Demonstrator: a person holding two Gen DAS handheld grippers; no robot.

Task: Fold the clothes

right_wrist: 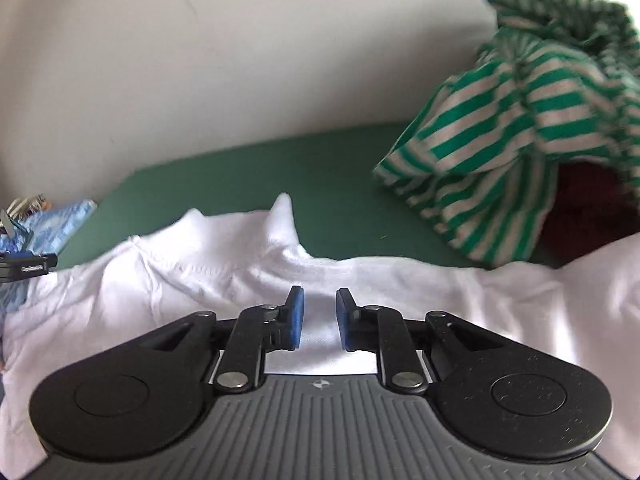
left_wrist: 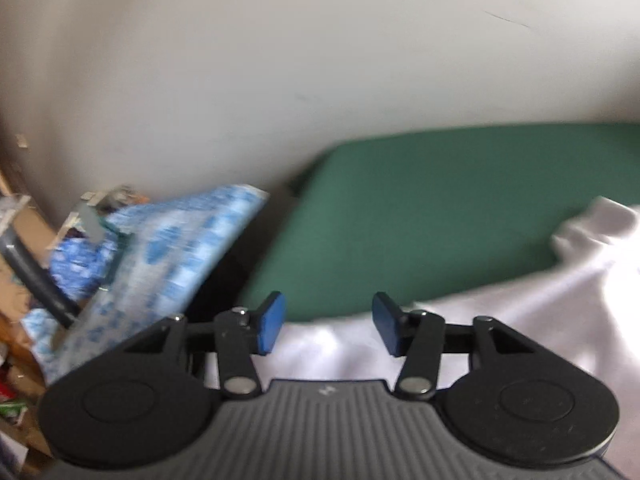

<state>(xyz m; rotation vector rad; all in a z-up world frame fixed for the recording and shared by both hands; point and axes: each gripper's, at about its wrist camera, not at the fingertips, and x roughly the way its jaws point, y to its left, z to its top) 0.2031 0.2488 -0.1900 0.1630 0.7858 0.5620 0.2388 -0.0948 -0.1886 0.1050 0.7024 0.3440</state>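
left claw (left_wrist: 326, 322) gaping over white garment (left_wrist: 520, 320), green surface (left_wrist: 420, 220) (blurred) beyond

The left wrist view is motion-blurred: the blue patterned cloth (left_wrist: 168, 248) and the clutter (left_wrist: 20, 240) beside it smear past recognition. The white garment (right_wrist: 200, 264) runs off both views' lower edges. The striped garment (right_wrist: 520, 128) covers part of a dark red item (right_wrist: 588, 216), cut by the right edge.

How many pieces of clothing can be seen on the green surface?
2 clearly: a white garment spread under the right tool, and a striped green-and-white garment heaped at far right. Something dark red beneath it may be another.
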